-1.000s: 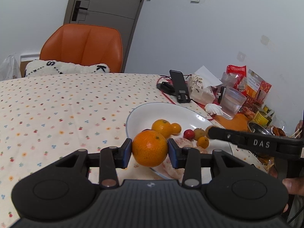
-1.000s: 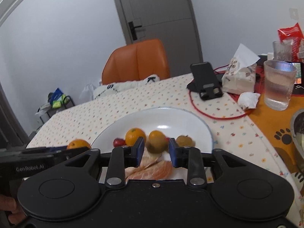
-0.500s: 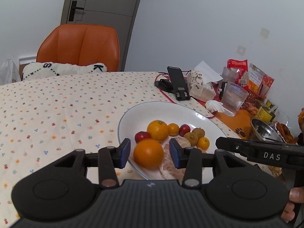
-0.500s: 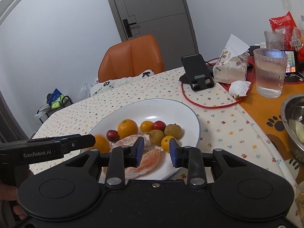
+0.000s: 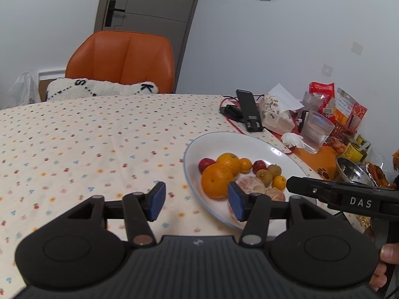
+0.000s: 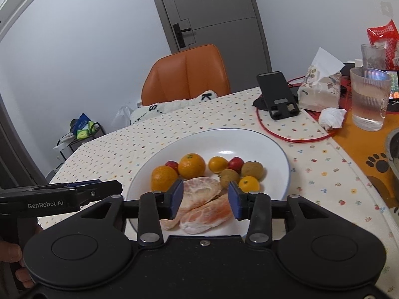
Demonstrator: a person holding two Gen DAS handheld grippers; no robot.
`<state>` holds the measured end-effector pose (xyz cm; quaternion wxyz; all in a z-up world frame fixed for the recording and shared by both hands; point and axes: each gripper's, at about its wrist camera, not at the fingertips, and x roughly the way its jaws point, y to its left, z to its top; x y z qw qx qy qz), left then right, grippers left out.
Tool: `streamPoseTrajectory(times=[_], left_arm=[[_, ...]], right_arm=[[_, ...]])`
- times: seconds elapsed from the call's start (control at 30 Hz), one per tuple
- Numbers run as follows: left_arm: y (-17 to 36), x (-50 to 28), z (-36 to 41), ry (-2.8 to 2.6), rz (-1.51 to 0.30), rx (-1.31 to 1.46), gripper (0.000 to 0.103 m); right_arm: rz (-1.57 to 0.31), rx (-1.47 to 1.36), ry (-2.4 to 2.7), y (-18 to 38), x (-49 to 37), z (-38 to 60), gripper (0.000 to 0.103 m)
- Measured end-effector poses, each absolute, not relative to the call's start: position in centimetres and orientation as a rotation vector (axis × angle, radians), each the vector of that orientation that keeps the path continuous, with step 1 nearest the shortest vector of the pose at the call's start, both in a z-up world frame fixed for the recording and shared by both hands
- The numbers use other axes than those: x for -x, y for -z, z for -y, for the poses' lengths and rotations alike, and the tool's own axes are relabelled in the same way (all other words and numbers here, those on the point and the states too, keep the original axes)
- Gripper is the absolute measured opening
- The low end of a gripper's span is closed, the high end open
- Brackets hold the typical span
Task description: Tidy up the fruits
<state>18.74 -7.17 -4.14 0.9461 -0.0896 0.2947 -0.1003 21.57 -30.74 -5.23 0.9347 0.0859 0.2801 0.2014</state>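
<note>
Reading this as the tail end of placing: every fruit I can see sits on the white plate (image 6: pixel 279 149), none on the tablecloth (image 5: pixel 87 149).

Left gripper (image 5: pixel 197 203): jaws wide apart, empty, off the plate's near-left rim, mostly over cloth. Its right pad overlaps the rim side in view; whether it touches, can't tell. Right gripper (image 6: pixel 205 198): jaws apart, empty, at the plate's near edge, framing the peeled segments (image 6: pixel 204 209) without visibly clamping them.

Count on the plate:
- 2 large oranges: front orange (image 6: pixel 164 178) at the left side, back orange (image 6: pixel 191 165) just behind it, touching or nearly.
- 2 small yellow-orange citrus: one (image 6: pixel 218 164) mid-plate, one (image 6: pixel 249 184) toward the near right.
- 2 small red fruits: one (image 6: pixel 172 165) between the oranges, one (image 6: pixel 236 163) right of centre.
- 2 brown longan-like fruits (image 6: pixel 252 169), side by side right of centre.
- Peeled citrus: one half plus what looks like two or three loose segments at the near edge; exact count unclear.

Next move, my judgement: nothing left to fetch in view, so either retract both grippers or tidy groupings. If regrouping, the peeled pieces are soft, so light squeeze only. Round fruit will roll on the plate's slope.
</note>
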Motion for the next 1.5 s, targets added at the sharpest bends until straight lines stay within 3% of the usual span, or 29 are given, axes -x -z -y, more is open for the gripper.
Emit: streamPoseTrajectory(times=[0.17, 0.3, 0.37, 0.57, 0.83, 1.13, 1.5], left_arm=[[3.8, -17.8, 5.9, 0.180, -0.596, 0.198, 0.064], [3.6, -16.9, 4.7, 0.138, -0.602, 0.208, 0.078], [3.6, -16.5, 4.1, 0.124, -0.608, 0.212, 0.079], [3.2, -15.0, 2.8, 0.072, -0.605, 0.216, 0.086], [2.7, -12.8, 2.0, 0.031, -0.596, 0.234, 0.088], [1.8, -10.0, 2.1, 0.006, -0.567, 0.228, 0.100], [0.2, -6.5, 2.4, -0.023, -0.543, 0.207, 0.103]], right_arm=[[-0.572, -0.167, -0.424, 5.0, -21.2, 29.8, 0.051], [-0.570, -0.165, -0.444, 4.9, -20.9, 29.0, 0.058], [-0.563, -0.163, -0.450, 4.7, -20.7, 28.6, 0.066], [-0.552, -0.158, -0.474, 4.2, -20.0, 27.6, 0.078], [-0.540, -0.165, -0.494, 3.7, -18.6, 27.2, 0.089], [-0.525, -0.165, -0.504, 2.7, -16.2, 27.5, 0.103], [-0.516, -0.169, -0.510, 1.5, -13.1, 27.7, 0.103]])
